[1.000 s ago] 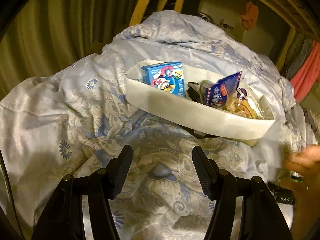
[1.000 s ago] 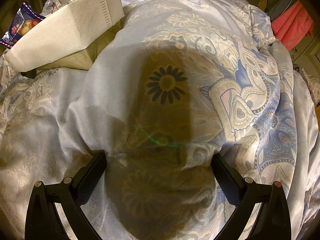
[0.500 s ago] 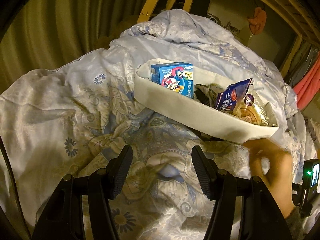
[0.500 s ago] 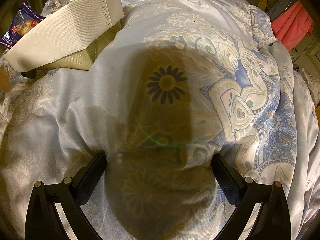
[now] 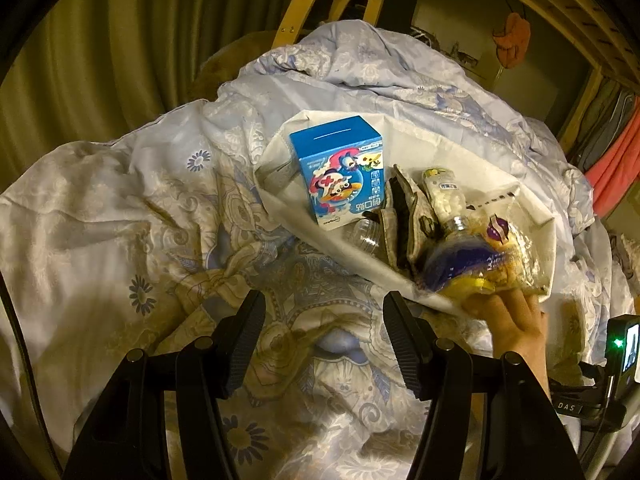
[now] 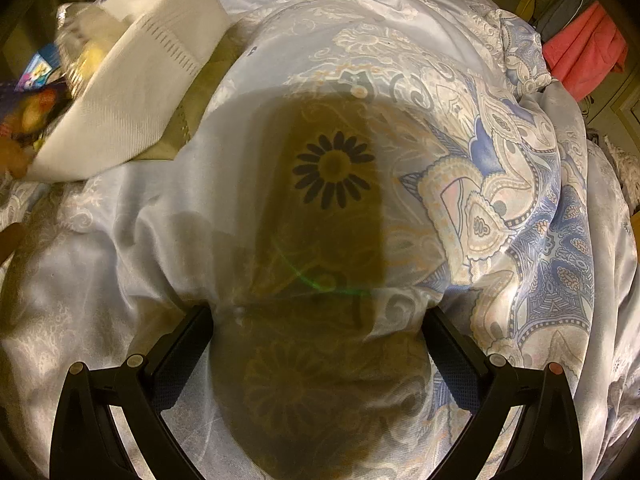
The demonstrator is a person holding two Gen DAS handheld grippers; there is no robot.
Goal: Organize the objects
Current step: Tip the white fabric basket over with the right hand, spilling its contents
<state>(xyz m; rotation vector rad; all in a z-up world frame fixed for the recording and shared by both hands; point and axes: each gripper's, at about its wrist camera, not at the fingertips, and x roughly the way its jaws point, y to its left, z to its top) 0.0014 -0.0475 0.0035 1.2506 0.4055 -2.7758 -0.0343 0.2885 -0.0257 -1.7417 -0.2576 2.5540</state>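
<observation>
A white fabric bin [image 5: 532,208] lies on the patterned quilt, tipped toward me. It holds a blue cartoon box [image 5: 340,172], a small bottle of white pieces [image 5: 444,196], a clear cup [image 5: 366,234], a dark folded cloth [image 5: 400,220] and a blue-and-yellow snack bag [image 5: 468,264]. A bare hand [image 5: 512,320] grips the bin's near right end. My left gripper [image 5: 324,340] is open and empty, just short of the bin. My right gripper [image 6: 318,332] is open and empty, resting low on the quilt; the bin [image 6: 132,100] shows at that view's upper left.
The blue and cream quilt [image 6: 500,184] covers the whole bed in rumpled folds. A wooden bed frame [image 5: 296,12] and a corrugated wall stand behind. Pink cloth [image 6: 584,56] hangs at the right. The other gripper's camera body [image 5: 620,348] sits beside the hand.
The hand came in from the right, took the bin's near end and tilted it toward me, so its contents now show. My left gripper's view rose. The right gripper stayed still.
</observation>
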